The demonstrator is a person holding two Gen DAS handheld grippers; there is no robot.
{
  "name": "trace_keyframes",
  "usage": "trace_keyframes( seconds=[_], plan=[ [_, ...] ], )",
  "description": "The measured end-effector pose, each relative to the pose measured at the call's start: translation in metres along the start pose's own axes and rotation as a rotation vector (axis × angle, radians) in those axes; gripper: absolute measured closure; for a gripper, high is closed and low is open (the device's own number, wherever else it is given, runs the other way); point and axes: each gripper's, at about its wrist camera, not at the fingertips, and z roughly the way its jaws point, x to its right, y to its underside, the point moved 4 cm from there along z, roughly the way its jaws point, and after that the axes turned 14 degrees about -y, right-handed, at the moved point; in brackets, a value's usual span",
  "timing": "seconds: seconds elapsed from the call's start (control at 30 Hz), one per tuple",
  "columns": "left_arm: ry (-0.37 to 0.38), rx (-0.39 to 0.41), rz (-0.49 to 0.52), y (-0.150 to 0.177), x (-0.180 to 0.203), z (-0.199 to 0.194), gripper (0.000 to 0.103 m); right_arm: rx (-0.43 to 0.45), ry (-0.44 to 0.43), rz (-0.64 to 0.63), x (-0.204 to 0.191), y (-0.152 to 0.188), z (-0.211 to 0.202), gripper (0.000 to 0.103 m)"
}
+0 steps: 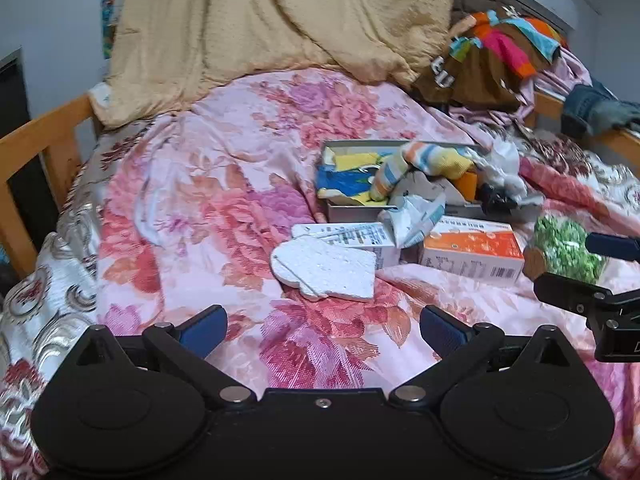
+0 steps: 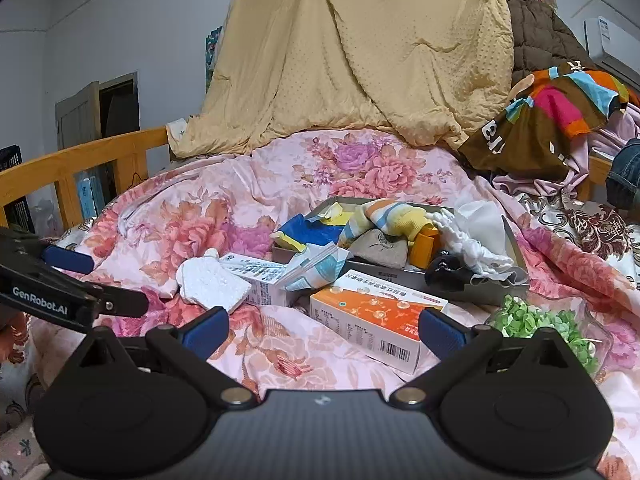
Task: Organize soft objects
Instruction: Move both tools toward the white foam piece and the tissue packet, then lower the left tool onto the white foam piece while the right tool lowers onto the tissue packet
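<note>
A grey shallow box [image 1: 352, 211] [image 2: 472, 286] on the floral bedspread holds soft items: a striped sock [image 1: 428, 162] [image 2: 384, 216], blue and yellow cloth [image 1: 344, 182] [image 2: 308, 230], a white cloth [image 2: 472, 240]. A white foam piece [image 1: 326, 268] [image 2: 212, 282] lies in front of it. My left gripper [image 1: 322, 332] is open and empty, just short of the foam. My right gripper [image 2: 324, 334] is open and empty above an orange carton [image 2: 374, 318] [image 1: 474, 254]. A bag of green bits [image 1: 570, 250] [image 2: 544, 326] lies at the right.
A white carton [image 1: 356, 238] [image 2: 260, 276] and a plastic packet [image 2: 316, 266] lie by the box. A tan quilt [image 1: 272, 32] and colourful clothes [image 1: 496, 48] pile at the back. A wooden bed rail [image 1: 36, 148] runs along the left.
</note>
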Motion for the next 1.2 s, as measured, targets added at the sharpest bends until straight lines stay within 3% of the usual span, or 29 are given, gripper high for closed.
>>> trace_keyframes(
  seconds=[0.27,0.63,0.9,1.2],
  plan=[
    [0.020,0.016,0.061,-0.001,0.007,0.025,0.001,-0.010,0.020,-0.001,0.006,0.007,0.015,0.000],
    [0.036,0.068,0.066,-0.006,0.002,0.047,0.001,-0.001,0.014,0.006,0.012,0.011,0.031,0.000],
    [0.103,0.108,-0.005,-0.017,-0.003,0.075,0.001,-0.006,0.016,0.023,0.019,0.010,0.042,0.000],
    [0.184,0.076,-0.083,-0.020,-0.008,0.111,0.001,0.061,0.007,0.015,0.044,-0.034,0.089,0.000]
  ],
)
